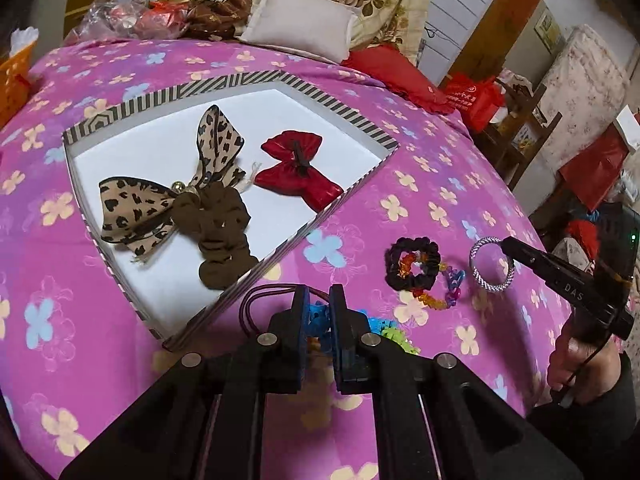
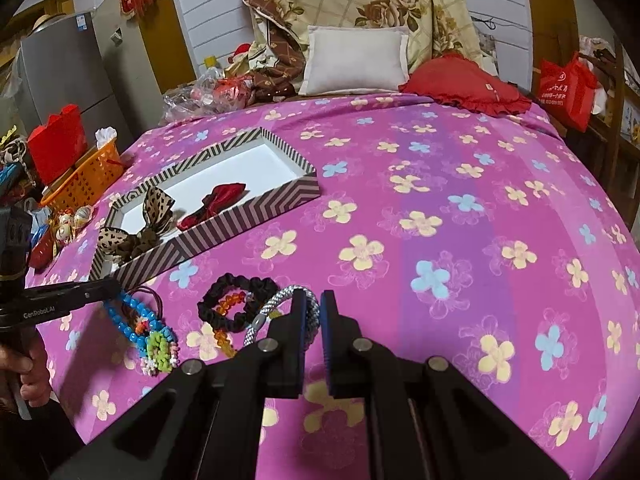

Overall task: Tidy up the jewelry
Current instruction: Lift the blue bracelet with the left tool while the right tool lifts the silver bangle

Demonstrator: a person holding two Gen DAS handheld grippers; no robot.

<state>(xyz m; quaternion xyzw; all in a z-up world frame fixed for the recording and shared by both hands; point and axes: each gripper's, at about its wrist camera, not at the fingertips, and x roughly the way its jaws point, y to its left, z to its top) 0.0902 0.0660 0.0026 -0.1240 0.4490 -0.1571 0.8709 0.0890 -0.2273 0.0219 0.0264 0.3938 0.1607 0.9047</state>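
On the flowered bed (image 2: 400, 208), both fingers are clamped: right gripper (image 2: 310, 312) on the light, stiff silver bangle (image 2: 280, 300), held at its rim; left gripper (image 1: 320, 304) on the soft blue bead bracelet (image 2: 132, 316).

Bedspread (image 2: 460, 184) right of the striped box (image 2: 240, 208) lies open; bracelets (image 2: 224, 312) seemingly crowd its near corner

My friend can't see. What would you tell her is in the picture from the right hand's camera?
The right gripper is shut on a silver braided bracelet on a pink flowered bedspread. Beside it lie a black scrunchie and a blue bead bracelet. Behind, a striped box holds a leopard bow and a red bow.
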